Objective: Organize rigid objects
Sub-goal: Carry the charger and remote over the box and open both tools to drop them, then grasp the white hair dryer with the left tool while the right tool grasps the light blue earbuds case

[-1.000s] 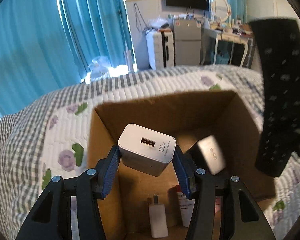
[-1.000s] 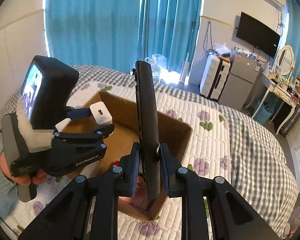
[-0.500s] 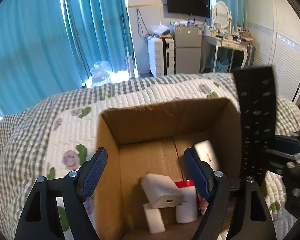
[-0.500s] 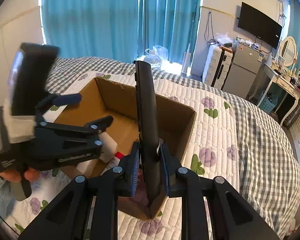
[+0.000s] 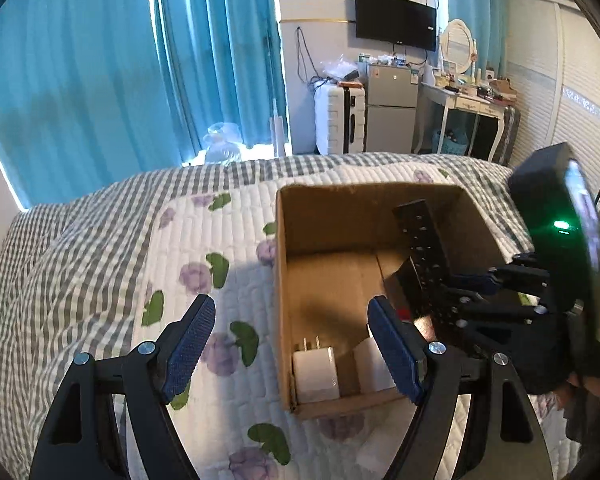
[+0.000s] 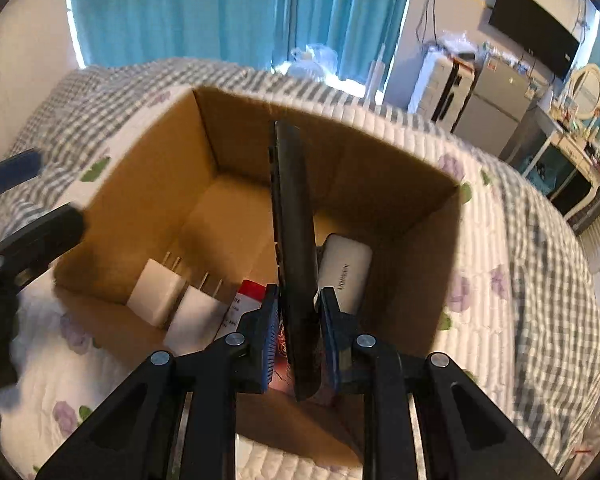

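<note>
The bed [image 5: 100,264], covered by a checked and flowered quilt, is filling the lower half of both views, and the open cardboard box [image 6: 148,184] is being carried on it, centre of frame. The left hand-held gripper [image 5: 290,344] is being drawn back at lower left with its jaws standing wide and nothing between them; a second ago a white charger [image 6: 156,294] was being held there, and it is now lying inside the box at its near wall, beside a second plug [image 6: 194,312], a red-capped item [image 6: 248,294] and a white power bank [image 6: 346,268]. One item is thus judged stowed. The black remote [image 6: 294,240] is being pinched by the narrowly closed right hand-held gripper [image 6: 298,322] and lowered edge-on into the box.
</note>
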The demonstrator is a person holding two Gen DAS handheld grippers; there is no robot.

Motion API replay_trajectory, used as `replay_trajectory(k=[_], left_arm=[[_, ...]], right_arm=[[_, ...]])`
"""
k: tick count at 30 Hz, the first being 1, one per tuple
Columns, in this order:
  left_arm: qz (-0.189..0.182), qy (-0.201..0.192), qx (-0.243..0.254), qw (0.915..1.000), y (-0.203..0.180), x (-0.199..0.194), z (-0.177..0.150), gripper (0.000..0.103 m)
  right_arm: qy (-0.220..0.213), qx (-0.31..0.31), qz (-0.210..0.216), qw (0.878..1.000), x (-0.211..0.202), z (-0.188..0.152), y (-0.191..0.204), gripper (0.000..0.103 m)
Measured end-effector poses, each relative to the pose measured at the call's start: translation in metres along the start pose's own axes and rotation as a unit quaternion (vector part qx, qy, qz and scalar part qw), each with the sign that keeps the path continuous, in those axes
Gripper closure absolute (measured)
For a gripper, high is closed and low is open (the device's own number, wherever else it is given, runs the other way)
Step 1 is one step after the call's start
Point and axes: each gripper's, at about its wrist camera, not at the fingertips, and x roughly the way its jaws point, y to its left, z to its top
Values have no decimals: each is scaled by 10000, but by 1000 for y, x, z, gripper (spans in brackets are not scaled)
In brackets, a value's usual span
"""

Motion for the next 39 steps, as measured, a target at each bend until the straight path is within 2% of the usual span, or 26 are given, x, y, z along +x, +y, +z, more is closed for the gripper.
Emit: replay_trajectory(k=[3,6,8,10,13,17,19,23,25,28,30,33,39], left_arm=[[-84,12,-34,10000,4,4,-5,22],[-135,18,-95,9999,8,6,-9,22],[-128,2,-133,9998,9,4,-10,22],[-76,-17,-141,9999,10,-1,-12,22],[-75,-61,-216,9997,13,-15,-16,22],[-120,-86,-255,9996,11,-36,-27,21],[-123,-101,-238,9996,9,-46,-35,15],[-50,-151,-128,9998,-6,-67,-54,6],[-96,-119,-139,9998,-12,-72,-61,4],[-156,-74,-150,9997,-21,-75,-74,3],[-151,-29,-87,9998,-28,-72,-81,3],[-127,198,99,9997,-39,-59,-90,3],[87,409,388,9984,-54,-23,-110,3]], right_arm=[[118,-13,-126,9998,16,1,3,84],[-272,119,-147,9995,13,1,1,82],[-455,243,-166,9985,5,2,-3,66],[-629,339,-170,9973,-10,2,-7,57],[-769,337,-281,9961,-33,-1,-8,56],[-1069,437,-386,9926,-75,-18,-12,36],[-1222,467,-426,9905,-97,-30,-13,32],[-1361,505,-467,9883,-127,-54,-10,11],[-1392,434,-552,9878,-135,-69,-4,10],[-1427,354,-748,9863,-137,-90,3,1],[-1415,411,-733,9864,-132,-104,7,0],[-1253,540,-566,9890,-115,-119,2,0],[-845,796,-579,9915,-75,-156,-10,0]])
